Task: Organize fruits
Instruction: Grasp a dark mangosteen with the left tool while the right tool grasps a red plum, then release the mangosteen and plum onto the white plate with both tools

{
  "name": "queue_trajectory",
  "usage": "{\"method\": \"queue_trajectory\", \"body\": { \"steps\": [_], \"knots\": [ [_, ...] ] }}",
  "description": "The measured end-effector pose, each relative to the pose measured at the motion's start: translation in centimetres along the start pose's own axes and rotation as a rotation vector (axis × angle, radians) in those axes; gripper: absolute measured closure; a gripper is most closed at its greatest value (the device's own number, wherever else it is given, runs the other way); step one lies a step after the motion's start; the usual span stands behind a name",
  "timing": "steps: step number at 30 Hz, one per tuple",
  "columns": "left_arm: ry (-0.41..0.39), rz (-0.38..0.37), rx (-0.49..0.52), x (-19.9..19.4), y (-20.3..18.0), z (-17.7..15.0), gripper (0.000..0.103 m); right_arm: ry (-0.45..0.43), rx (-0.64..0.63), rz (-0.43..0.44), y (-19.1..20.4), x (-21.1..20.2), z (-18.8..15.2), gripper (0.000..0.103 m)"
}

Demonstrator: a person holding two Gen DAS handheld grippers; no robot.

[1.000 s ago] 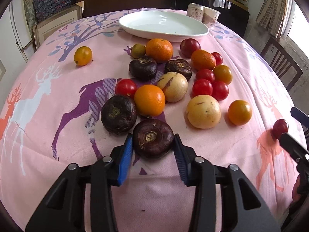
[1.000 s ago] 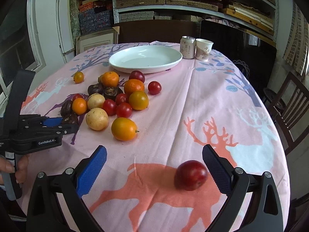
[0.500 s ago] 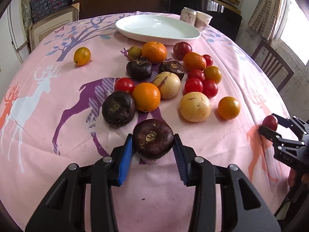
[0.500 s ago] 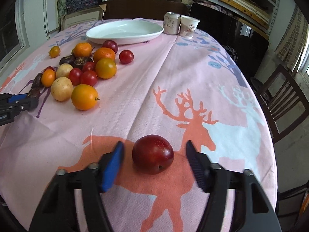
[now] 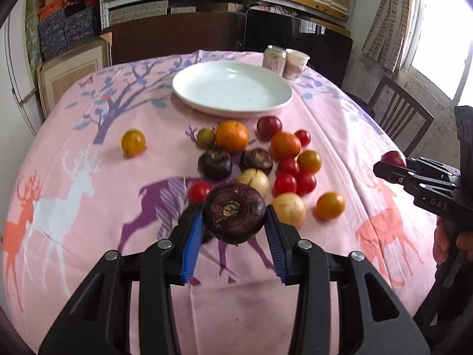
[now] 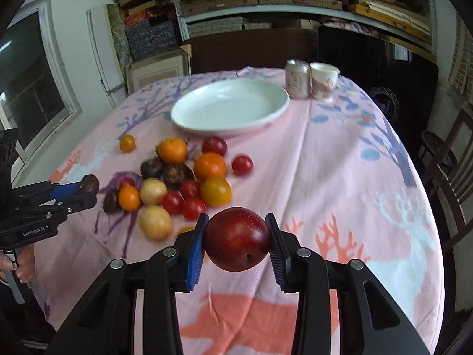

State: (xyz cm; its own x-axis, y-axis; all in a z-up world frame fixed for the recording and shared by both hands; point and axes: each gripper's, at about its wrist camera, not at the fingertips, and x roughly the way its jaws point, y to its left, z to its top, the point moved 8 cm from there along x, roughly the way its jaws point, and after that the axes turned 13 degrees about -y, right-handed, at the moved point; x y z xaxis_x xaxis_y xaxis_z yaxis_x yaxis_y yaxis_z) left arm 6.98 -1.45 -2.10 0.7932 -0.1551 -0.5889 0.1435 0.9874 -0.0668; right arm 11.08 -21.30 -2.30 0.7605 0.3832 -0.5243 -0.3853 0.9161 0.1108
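My left gripper (image 5: 234, 233) is shut on a dark brown water chestnut (image 5: 234, 213) and holds it above the pink tablecloth. My right gripper (image 6: 237, 242) is shut on a dark red plum (image 6: 237, 239), also lifted off the cloth. An empty white plate (image 5: 232, 88) sits at the far middle of the table; it also shows in the right wrist view (image 6: 230, 106). A heap of oranges, red and yellow tomatoes, pale fruits and more water chestnuts (image 5: 257, 162) lies between me and the plate. The right gripper shows at the right edge of the left wrist view (image 5: 393, 162).
A can (image 5: 275, 59) and a paper cup (image 5: 296, 63) stand behind the plate. One yellow tomato (image 5: 133, 143) lies apart at the left. A wooden chair (image 5: 399, 112) stands off the table's right side. Shelves and a dark cabinet fill the back wall.
Both grippers have risen off the cloth. The left one lifted the water chestnut. The right one closed on the plum and lifted it.
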Motion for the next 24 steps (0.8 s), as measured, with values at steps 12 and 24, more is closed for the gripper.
{"method": "queue_trajectory", "body": {
  "steps": [12, 24],
  "knots": [
    [0.069, 0.056, -0.078, 15.2, 2.6, 9.5, 0.063, 0.003, 0.025, 0.036, 2.5, 14.6, 7.9, 0.064],
    [0.068, 0.053, -0.166, 19.6, 3.9, 10.1, 0.05, 0.03, 0.206, 0.014, -1.0, 19.4, 7.3, 0.035]
  ]
}}
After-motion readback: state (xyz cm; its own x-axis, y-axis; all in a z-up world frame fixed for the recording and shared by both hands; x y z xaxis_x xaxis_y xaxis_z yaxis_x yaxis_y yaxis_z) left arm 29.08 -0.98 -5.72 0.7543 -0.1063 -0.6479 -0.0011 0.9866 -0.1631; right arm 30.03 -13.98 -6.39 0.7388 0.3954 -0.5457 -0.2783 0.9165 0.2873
